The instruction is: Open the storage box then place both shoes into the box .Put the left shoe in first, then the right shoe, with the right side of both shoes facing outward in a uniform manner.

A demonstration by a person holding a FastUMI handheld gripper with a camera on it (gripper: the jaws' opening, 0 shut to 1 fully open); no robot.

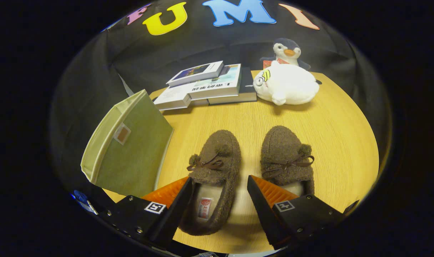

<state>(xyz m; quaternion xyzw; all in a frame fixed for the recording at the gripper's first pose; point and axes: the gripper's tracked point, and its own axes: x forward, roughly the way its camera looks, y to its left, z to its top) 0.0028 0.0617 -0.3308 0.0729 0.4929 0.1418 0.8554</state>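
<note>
Two brown fuzzy slippers with bows lie side by side on the wooden table, toes pointing away. The left shoe (213, 171) has its heel opening between my fingers. The right shoe (286, 157) lies beside it, its heel partly hidden behind my right finger (270, 196). My gripper (220, 191) is open, straddling the left shoe's heel, and neither finger presses on it. The green fabric storage box (131, 150) stands to the left of the shoes, with its pale side panel facing left; I cannot see whether it is open.
A stack of books (206, 85) lies at the far side of the table (327, 142). A white plush toy (286, 85) rests beyond the right shoe, with a penguin plush (287, 51) behind it. Bare tabletop lies between the shoes and the books.
</note>
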